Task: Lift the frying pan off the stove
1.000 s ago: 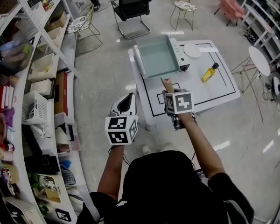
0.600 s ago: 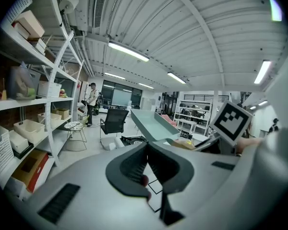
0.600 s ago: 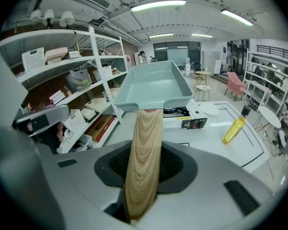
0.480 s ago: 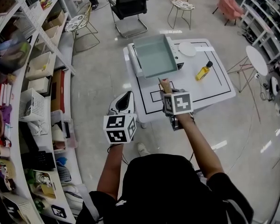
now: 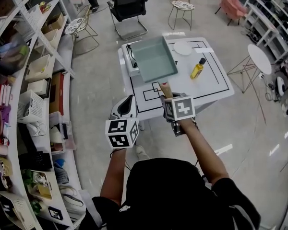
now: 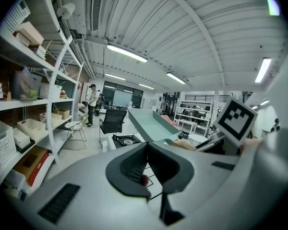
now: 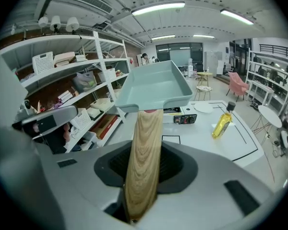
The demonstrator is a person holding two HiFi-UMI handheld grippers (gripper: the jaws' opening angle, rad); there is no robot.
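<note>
1. Wooden handle [image 7: 146, 128] is pinched in my right gripper [image 7: 145, 169]; my left gripper [image 6: 148, 157] is pressed together, empty.
2. Only my left gripper view bares the stove [image 6: 126, 140] burner below the raised frying pan [image 6: 151, 123].
3. Head view: the pan hangs over the table [image 5: 211, 85] at its 11 o'clock corner, long axis 6-to-12, body at 12.

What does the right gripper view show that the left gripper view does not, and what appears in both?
Only the right gripper view: the right claw shut on the pan's wooden handle, and the yellow bottle and white plate on the table. Only the left gripper view: the left claw, shut and empty, the black chair, and the right gripper's marker cube. Both: the teal frying pan lifted off the stove, and the shelves.
</note>
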